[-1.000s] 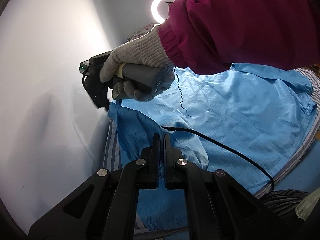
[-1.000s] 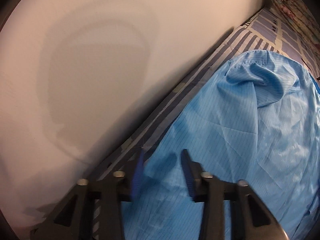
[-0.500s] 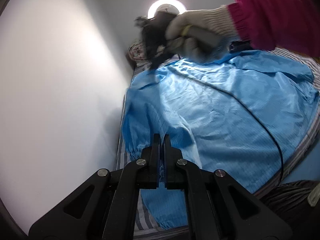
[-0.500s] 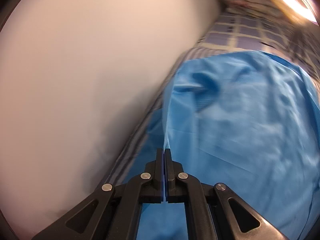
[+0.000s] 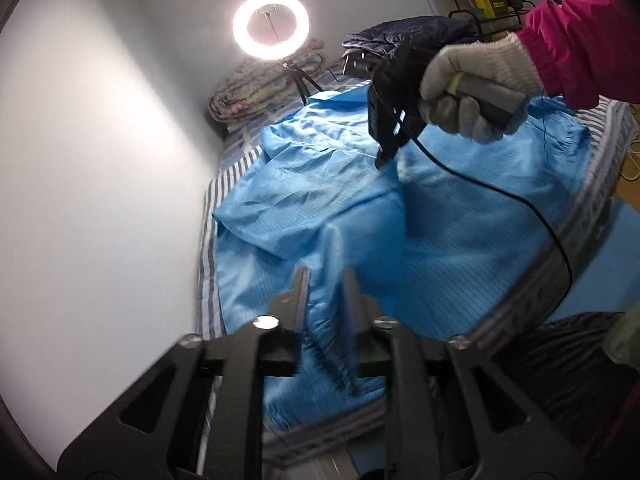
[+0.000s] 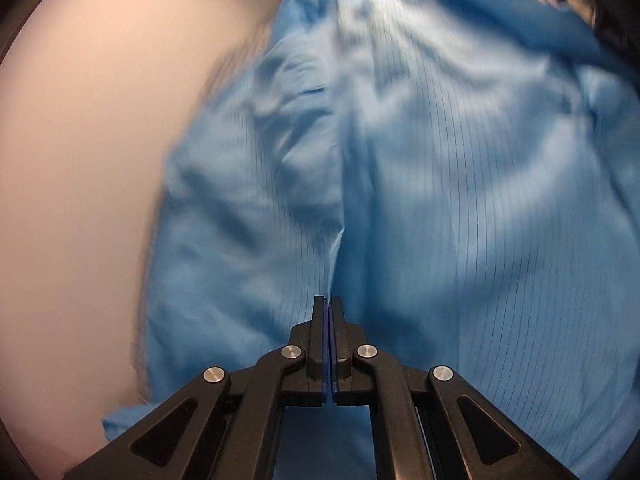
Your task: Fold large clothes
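between right jaws, blue garment (image 6: 440, 160) fold

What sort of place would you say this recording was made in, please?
Most likely a bedroom used as a recording spot: the blue garment lies on a striped bedsheet against a plain wall, rolled bedding sits at the far end, and a lit ring light stands beside it.

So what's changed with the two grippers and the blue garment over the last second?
The left gripper was shut on the blue garment and has now opened, letting the fabric go. The right gripper went from open to shut on a fold and has carried it across over the garment. The garment stays spread on the striped bed sheet.
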